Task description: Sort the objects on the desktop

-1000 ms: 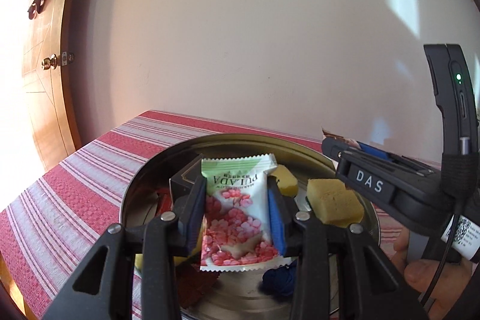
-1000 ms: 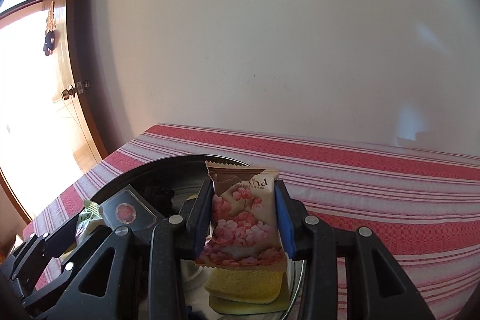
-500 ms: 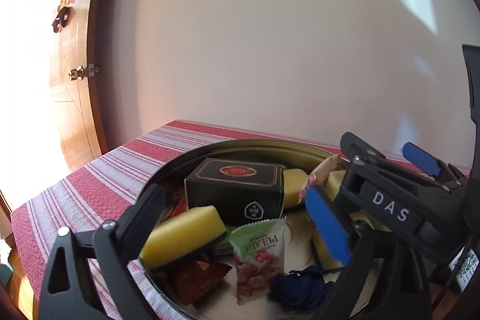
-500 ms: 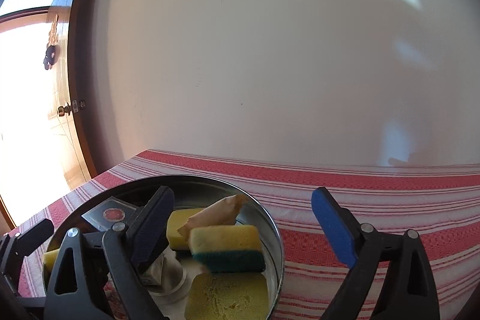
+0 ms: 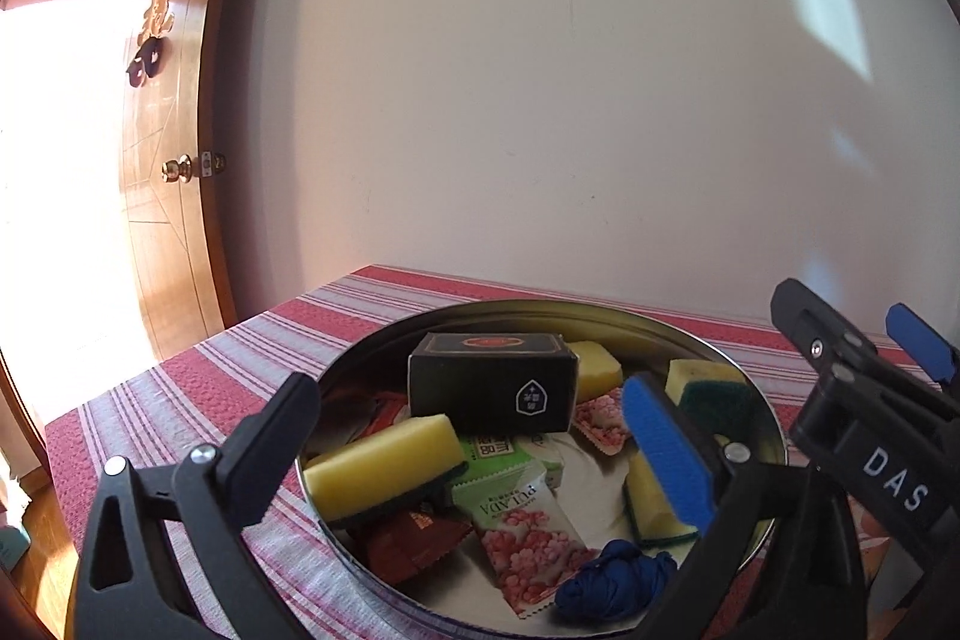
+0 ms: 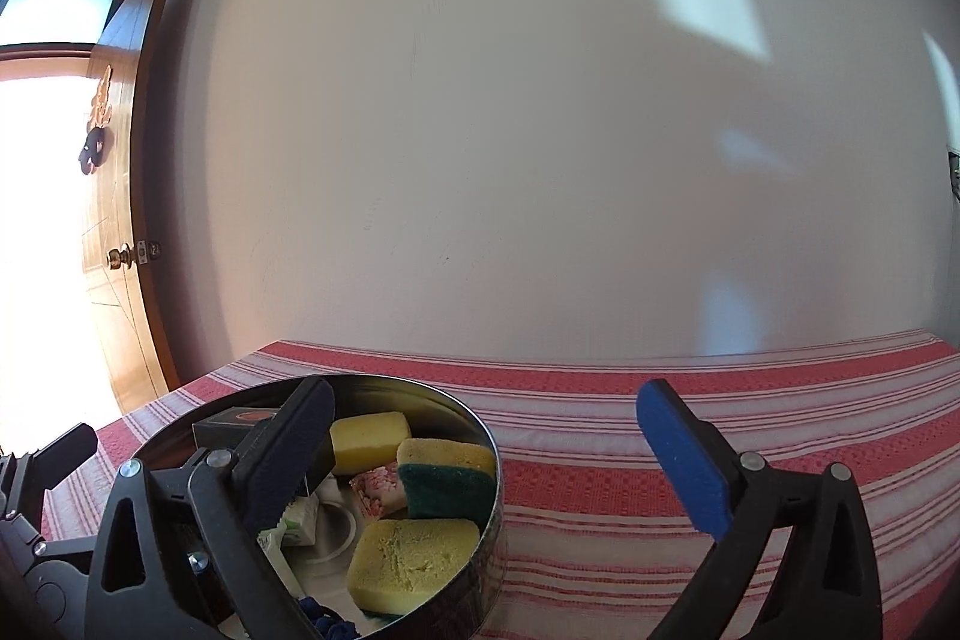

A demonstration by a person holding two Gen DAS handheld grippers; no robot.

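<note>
A red-striped tablecloth (image 6: pixel 690 436) is covering the table, and the round metal tin (image 5: pixel 774 436) sitting on it is serving as the landmark here. Inside the tin a black box (image 5: pixel 489 382) is lying toward the far side, with yellow sponges (image 5: pixel 384 466) resting in front of it and along the right wall. A green-and-pink candy packet (image 5: pixel 522 526) is lying flat near the tin's near rim, a blue cloth knot (image 5: pixel 618 577) just beside it, and a brown wrapper (image 5: pixel 414 538) on its other side.

The left gripper (image 5: pixel 480 436) is hovering over the tin with its jaws spread wide and nothing between them. The right gripper (image 6: pixel 486 454) is likewise gaping empty, straddling the tin's right rim.

Judging by this, a drop-off step is finishing; the next move is probably calling for both grippers lifting clear and seeking any item outside the tin.
</note>
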